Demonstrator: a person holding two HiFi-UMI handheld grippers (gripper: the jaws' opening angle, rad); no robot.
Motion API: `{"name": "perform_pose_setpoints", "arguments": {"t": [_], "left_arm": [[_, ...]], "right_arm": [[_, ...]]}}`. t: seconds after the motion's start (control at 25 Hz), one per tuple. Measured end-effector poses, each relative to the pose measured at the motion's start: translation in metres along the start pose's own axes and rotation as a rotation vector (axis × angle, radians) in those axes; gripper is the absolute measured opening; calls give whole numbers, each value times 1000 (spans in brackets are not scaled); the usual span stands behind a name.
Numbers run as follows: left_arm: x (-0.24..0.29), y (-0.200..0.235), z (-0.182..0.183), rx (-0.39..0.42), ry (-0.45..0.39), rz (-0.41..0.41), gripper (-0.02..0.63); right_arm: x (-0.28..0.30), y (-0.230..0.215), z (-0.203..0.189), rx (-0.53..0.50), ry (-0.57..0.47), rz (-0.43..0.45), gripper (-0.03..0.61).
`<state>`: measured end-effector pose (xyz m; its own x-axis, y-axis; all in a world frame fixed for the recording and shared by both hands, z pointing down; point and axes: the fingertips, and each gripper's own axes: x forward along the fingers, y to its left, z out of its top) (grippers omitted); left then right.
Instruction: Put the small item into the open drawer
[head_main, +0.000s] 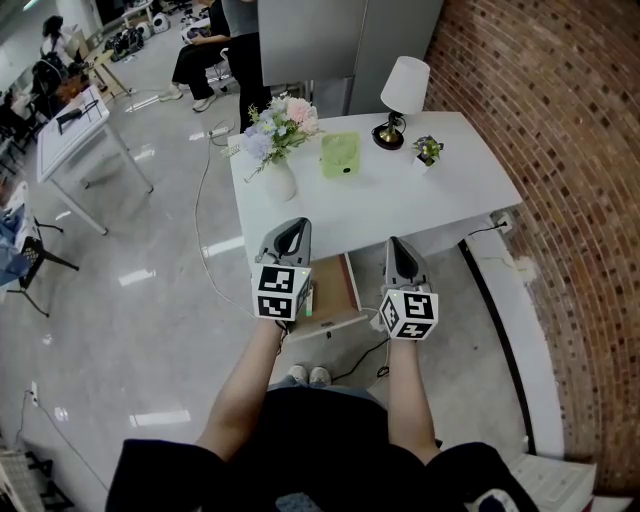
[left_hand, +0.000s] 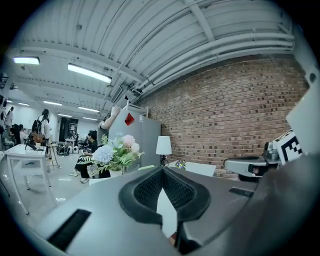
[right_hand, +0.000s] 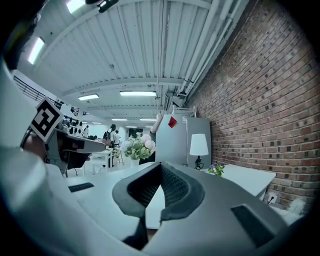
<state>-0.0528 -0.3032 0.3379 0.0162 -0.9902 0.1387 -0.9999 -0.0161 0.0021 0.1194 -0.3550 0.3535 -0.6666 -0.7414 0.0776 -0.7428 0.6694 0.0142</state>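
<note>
The white table (head_main: 460, 190) carries a small potted plant (head_main: 428, 150), a pale green box (head_main: 340, 155), a vase of flowers (head_main: 278, 140) and a white lamp (head_main: 403, 95). Under its front edge a wooden drawer (head_main: 352, 290) stands pulled out. My left gripper (head_main: 292, 228) hovers over the drawer's left side, shut with nothing between its jaws. My right gripper (head_main: 395, 245) hangs just right of the drawer, also shut and empty. In the left gripper view the left gripper (left_hand: 162, 171) points at the flowers (left_hand: 116, 150). In the right gripper view the right gripper (right_hand: 161, 167) faces the lamp (right_hand: 198, 145).
A brick wall (head_main: 560, 150) runs along the right with a white ledge (head_main: 520, 330) at its foot. A cable (head_main: 205, 240) lies on the floor left of the table. Another white table (head_main: 75, 125) and seated people are at the far left. My shoes (head_main: 308, 376) stand below the drawer.
</note>
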Motion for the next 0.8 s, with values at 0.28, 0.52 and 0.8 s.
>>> {"name": "perform_pose_setpoints", "arguments": {"t": [0.28,0.52,0.8], "left_arm": [[0,7,-1,-7,6,-5,21],[3,8,-6,-12,16,-17,21],[6,8,-8,-17,20,-22,21]], "right_arm": [[5,3,-1,-1,9,-4,-2],[9,4,-4,0,17,-10,-2],[9,-1,-9,5,29,-21,-2]]}}
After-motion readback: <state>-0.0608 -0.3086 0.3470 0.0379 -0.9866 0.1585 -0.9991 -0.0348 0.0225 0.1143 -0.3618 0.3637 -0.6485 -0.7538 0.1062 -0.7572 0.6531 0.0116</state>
